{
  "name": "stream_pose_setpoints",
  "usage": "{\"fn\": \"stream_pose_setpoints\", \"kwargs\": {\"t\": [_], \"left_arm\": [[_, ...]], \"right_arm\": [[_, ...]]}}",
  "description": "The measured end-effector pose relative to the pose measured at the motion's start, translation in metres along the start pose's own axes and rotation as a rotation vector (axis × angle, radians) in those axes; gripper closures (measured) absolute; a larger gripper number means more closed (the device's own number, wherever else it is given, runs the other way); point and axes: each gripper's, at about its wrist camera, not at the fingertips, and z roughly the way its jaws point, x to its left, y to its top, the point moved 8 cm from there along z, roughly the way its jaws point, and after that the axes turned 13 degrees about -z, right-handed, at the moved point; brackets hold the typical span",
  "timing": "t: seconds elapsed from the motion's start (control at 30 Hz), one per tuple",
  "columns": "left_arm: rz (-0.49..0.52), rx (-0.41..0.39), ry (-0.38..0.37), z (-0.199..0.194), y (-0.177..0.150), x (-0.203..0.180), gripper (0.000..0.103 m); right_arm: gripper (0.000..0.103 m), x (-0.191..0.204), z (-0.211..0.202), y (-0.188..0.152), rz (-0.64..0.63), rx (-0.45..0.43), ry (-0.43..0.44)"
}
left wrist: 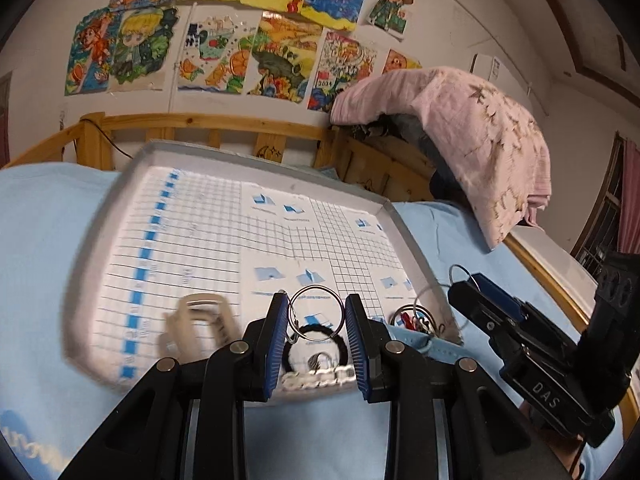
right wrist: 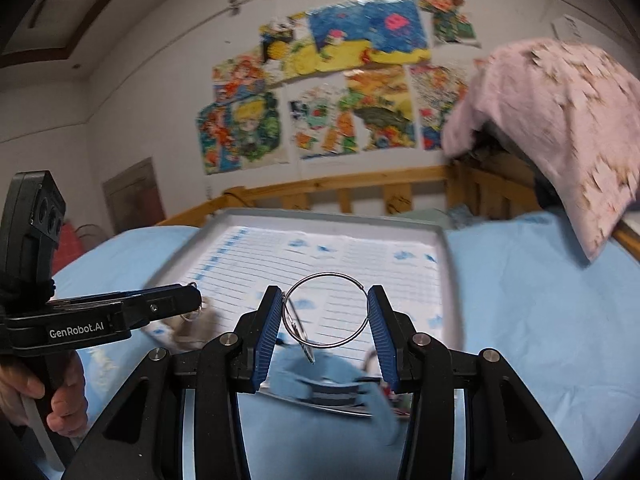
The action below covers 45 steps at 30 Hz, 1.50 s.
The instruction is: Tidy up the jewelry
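Silver ring (left wrist: 316, 307) pinched in my left gripper (left wrist: 316, 344), over the near edge of the grey tray (left wrist: 412, 236). Right gripper (right wrist: 325, 326) clamps a bigger wire hoop (right wrist: 325, 310), smaller ring dangling off it. Black hair tie (left wrist: 318, 336), cream clip (left wrist: 200, 320) lie on the gridded liner.
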Motion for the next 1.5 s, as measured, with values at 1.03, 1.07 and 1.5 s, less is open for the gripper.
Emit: {"fn": "stream_pose_setpoints", "kwargs": {"t": [1.03, 1.07, 1.5], "left_arm": [[-0.070, -0.028, 0.098, 0.021, -0.016, 0.013, 0.037], [-0.073, -0.038, 0.093, 0.017, -0.014, 0.013, 0.037], [-0.107, -0.208, 0.119, -0.086, 0.014, 0.015, 0.003]], "right_arm": [[0.048, -0.028, 0.035, -0.045, 0.125, 0.115, -0.026], [0.048, -0.028, 0.034, -0.044, 0.125, 0.107, -0.028], [0.012, -0.016, -0.030, 0.009, 0.104, -0.045, -0.043]]}}
